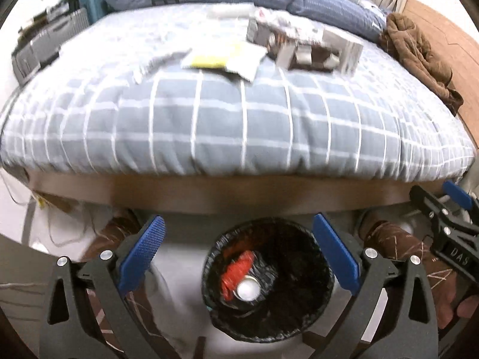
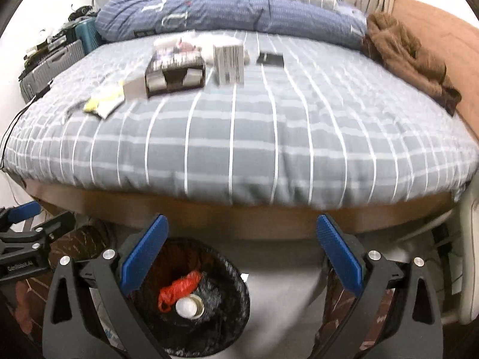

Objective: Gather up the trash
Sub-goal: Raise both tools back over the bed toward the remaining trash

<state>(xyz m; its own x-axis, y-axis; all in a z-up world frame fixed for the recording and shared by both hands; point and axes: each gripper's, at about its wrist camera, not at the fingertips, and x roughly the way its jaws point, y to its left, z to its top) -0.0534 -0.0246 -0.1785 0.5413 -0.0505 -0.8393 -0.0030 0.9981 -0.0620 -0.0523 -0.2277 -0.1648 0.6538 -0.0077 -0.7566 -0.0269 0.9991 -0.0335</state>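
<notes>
A black-lined trash bin (image 1: 311, 308) stands on the floor at the foot of the bed; it also shows in the right wrist view (image 2: 230, 314). Inside lie a red wrapper (image 1: 236, 272) and a round white lid (image 1: 248, 289). My left gripper (image 1: 239, 257) is open and empty above the bin. My right gripper (image 2: 242, 257) is open and empty, just right of the bin. On the bed lie a yellow-and-white packet (image 1: 224, 58), a grey cardboard box (image 1: 311, 46) and, in the right wrist view, a small upright box (image 2: 229, 62) and a black card (image 2: 271, 59).
The bed has a grey checked cover (image 2: 269, 137) and a wooden frame (image 2: 239, 218). A blue duvet (image 2: 239, 12) lies at the far end, a brown garment (image 2: 407, 56) at the right edge. Suitcases (image 2: 60, 56) stand left of the bed.
</notes>
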